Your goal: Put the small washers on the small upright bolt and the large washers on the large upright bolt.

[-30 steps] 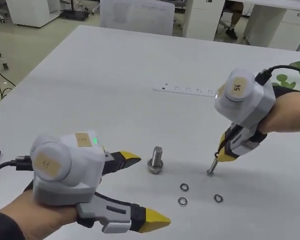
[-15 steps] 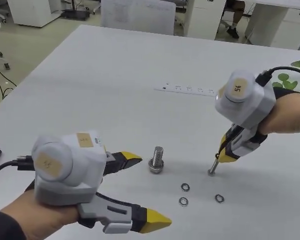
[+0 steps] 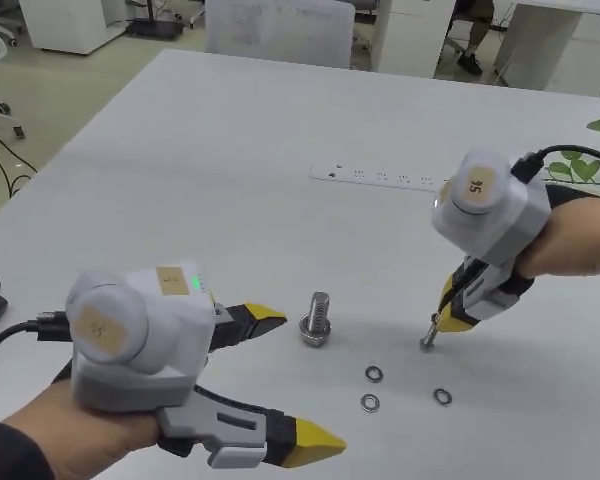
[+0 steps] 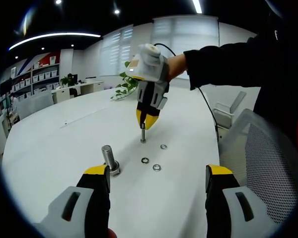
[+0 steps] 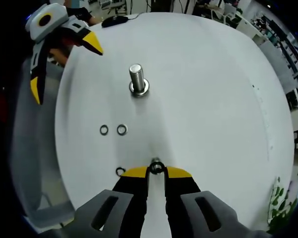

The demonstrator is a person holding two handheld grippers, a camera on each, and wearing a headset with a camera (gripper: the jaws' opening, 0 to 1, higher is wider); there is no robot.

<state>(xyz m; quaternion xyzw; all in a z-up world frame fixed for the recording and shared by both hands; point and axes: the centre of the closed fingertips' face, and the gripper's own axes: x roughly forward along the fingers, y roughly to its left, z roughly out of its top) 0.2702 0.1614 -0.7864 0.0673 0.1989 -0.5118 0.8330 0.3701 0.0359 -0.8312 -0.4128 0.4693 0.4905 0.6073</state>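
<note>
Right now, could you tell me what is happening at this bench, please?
A person is working with a gripper in each hand. The right gripper is closed at the top of the small upright bolt, apparently pinching a small washer over it. The left gripper hovers open beside the large upright bolt. Three washers lie loose on the table near the bolts.

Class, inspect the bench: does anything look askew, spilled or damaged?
Nothing stands out. The large bolt and small bolt stand upright, three loose washers lie flat nearby, and the right claw pinches what looks like a washer over the small bolt's top.
</note>
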